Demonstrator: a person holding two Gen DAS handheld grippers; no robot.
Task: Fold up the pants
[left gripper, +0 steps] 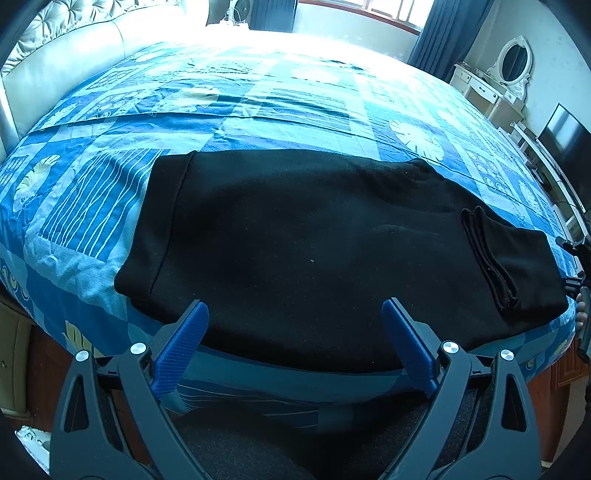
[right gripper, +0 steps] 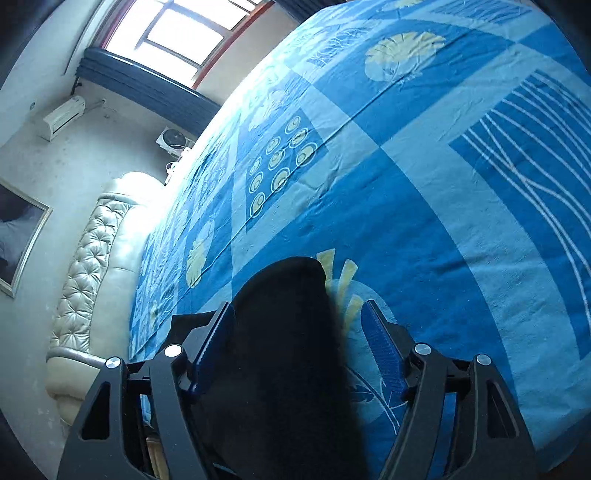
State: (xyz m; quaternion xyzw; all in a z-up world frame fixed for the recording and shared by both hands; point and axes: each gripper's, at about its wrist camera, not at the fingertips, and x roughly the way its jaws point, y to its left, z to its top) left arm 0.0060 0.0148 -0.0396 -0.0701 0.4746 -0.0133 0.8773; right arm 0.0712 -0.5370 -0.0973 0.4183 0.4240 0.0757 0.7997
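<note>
Black pants (left gripper: 314, 251) lie flat across the near part of the bed, waistband at the left and folded leg cuffs (left gripper: 491, 266) at the right. My left gripper (left gripper: 295, 314) is open, its blue pads at the near edge of the pants. In the right wrist view, my right gripper (right gripper: 299, 325) is open with the end of the black pants (right gripper: 288, 350) between its spread fingers (right gripper: 384, 347). The fabric lies against the left pad and apart from the right one. The right gripper shows at the far right edge of the left wrist view (left gripper: 580, 288).
The bed carries a blue patterned sheet (left gripper: 258, 103) and has a tufted pale headboard (left gripper: 66, 55). A white dresser with mirror (left gripper: 506, 74) and a TV (left gripper: 569, 140) stand at the right. A window (right gripper: 184, 33) and an air conditioner (right gripper: 64, 116) are on the far wall.
</note>
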